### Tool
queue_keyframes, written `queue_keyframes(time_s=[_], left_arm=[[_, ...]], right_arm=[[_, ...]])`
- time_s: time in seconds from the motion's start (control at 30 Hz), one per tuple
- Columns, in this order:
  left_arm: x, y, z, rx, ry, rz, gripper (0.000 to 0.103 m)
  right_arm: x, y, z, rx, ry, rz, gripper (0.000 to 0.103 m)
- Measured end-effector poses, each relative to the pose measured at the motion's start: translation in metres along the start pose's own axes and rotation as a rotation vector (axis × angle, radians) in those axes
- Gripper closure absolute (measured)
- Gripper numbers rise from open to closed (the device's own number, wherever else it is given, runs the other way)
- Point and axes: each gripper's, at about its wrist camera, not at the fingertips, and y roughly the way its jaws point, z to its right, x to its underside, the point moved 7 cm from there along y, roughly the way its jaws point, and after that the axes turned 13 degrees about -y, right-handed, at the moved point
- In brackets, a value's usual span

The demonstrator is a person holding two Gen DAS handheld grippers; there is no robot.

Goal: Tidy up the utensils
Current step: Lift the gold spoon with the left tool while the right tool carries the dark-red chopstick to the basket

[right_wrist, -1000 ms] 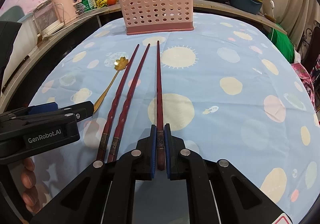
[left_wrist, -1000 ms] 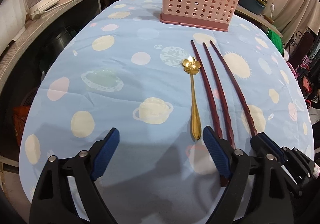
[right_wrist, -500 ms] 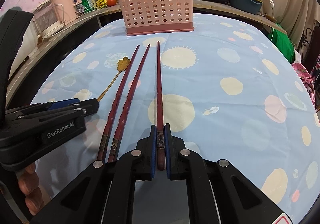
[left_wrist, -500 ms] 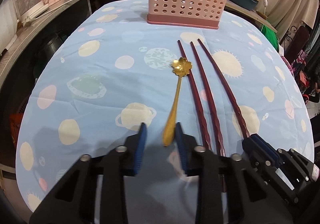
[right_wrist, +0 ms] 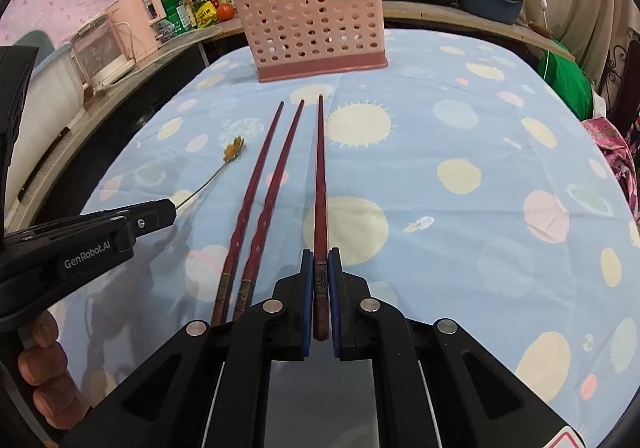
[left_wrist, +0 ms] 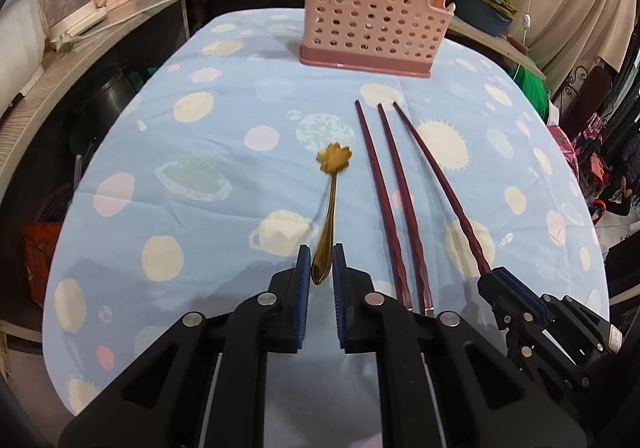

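Both grippers clamped on utensils, short of the pink basket (left_wrist: 374, 31).

Left gripper (left_wrist: 321, 268), jaws just closed, grips the gold spoon (left_wrist: 330, 203) by its handle end. Right gripper (right_wrist: 320, 288) pinches one chopstick (right_wrist: 320, 175); two chopsticks (right_wrist: 262, 191) lie between spoon and held stick.

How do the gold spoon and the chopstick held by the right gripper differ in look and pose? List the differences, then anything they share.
The gold spoon is short, shiny, with a flower-shaped bowl; the chopstick is long, dark red and straight. The spoon's bowl end looks raised off the cloth; whether the chopstick is lifted is unclear. Shared: each is clamped at its handle end, tip toward the pink basket.
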Motion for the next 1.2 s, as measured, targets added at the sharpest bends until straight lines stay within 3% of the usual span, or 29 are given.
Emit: queue_keyframes(time_s=[0.23, 0.3, 0.53, 0.97, 1.2], left_arm=[[-0.026, -0.033, 0.000, 0.025, -0.025, 0.069, 0.097], [-0.035, -0.042, -0.001, 0.027, -0.032, 0.088, 0.102], [-0.065, -0.057, -0.003, 0.032, -0.045, 0.140, 0.102], [-0.113, -0.074, 0.005, 0.065, -0.043, 0.136, 0.102], [-0.164, -0.094, 0.028, 0.129, -0.039, 0.154, 0.102]], right_arm=[[-0.029, -0.033, 0.006, -0.007, 0.017, 0.098, 0.096], [-0.042, -0.045, 0.010, -0.003, 0.022, 0.135, 0.096], [-0.088, -0.073, 0.027, 0.004, 0.029, 0.243, 0.096], [-0.177, -0.094, 0.040, -0.007, -0.002, 0.370, 0.096], [-0.229, -0.106, 0.047, -0.010, -0.010, 0.439, 0.096]])
